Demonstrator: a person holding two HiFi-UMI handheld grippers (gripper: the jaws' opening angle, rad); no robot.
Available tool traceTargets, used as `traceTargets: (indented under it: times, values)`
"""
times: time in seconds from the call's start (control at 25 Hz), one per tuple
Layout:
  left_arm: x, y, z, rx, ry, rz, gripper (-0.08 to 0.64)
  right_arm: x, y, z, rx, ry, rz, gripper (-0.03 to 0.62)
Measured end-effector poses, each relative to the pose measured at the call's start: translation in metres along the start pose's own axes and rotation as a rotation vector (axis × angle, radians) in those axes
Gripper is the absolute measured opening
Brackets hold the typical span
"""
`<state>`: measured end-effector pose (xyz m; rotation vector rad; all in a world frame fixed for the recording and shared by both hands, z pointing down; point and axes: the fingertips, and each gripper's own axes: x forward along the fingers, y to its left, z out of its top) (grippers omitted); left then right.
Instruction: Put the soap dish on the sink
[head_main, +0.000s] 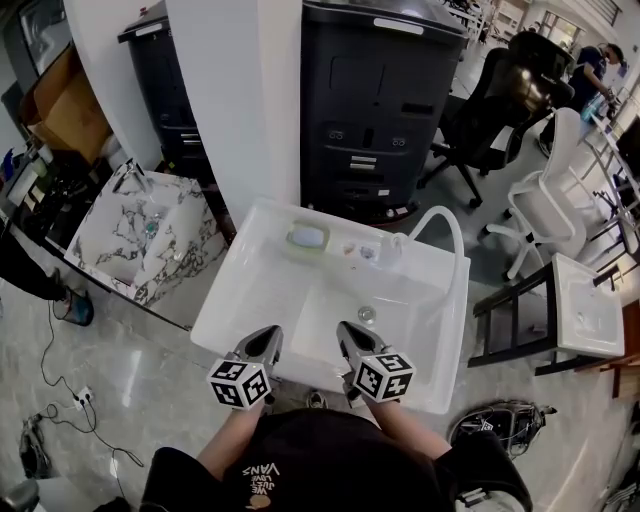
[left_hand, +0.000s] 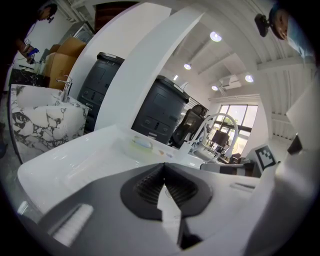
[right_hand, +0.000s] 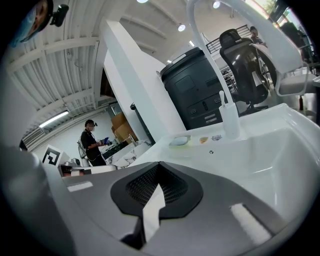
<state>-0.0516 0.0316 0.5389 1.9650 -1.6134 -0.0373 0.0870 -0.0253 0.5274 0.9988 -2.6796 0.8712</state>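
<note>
1. Shining down bright and even from round ceiling lamps (left_hand: 216, 36); glaring in through a window (left_hand: 235, 120) as well.
2. Gleaming softly off the white sink (head_main: 250, 295) and glossy floor (head_main: 130, 380).
3. Bending straight lines hard toward the edges; darkening to black in gripper-view corners.
4. Blurring slightly in the nearest foreground.

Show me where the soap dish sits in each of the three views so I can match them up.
Head view: soap dish on the back ledge of the sink, left of centre.
Left gripper view: soap dish small, on the far ledge, left of centre.
Right gripper view: soap dish on the far ledge, near centre.
Shared landmark: the dark cabinet right behind the sink.
</note>
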Motion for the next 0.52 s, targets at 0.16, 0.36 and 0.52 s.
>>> traceTargets:
  times: [0.16,0.36,0.52]
  values:
    - [0.0023,-0.0005,0.0000,-0.003,-0.001,-0.001,0.052,0.0006,-0.0015,0.0000,0.001,0.000,0.001,0.002]
    - [0.0039,-0.0011,0.0004,-0.005,0.002,-0.008,0.052,0.0019,-0.0015,0.0005,0.002,-0.001,-0.003,0.002]
    - [0.0057,-0.0025,-0.0003,-0.006,0.004,-0.010,0.052,0.0013,-0.0026,0.0000,0.004,-0.001,-0.004,0.002]
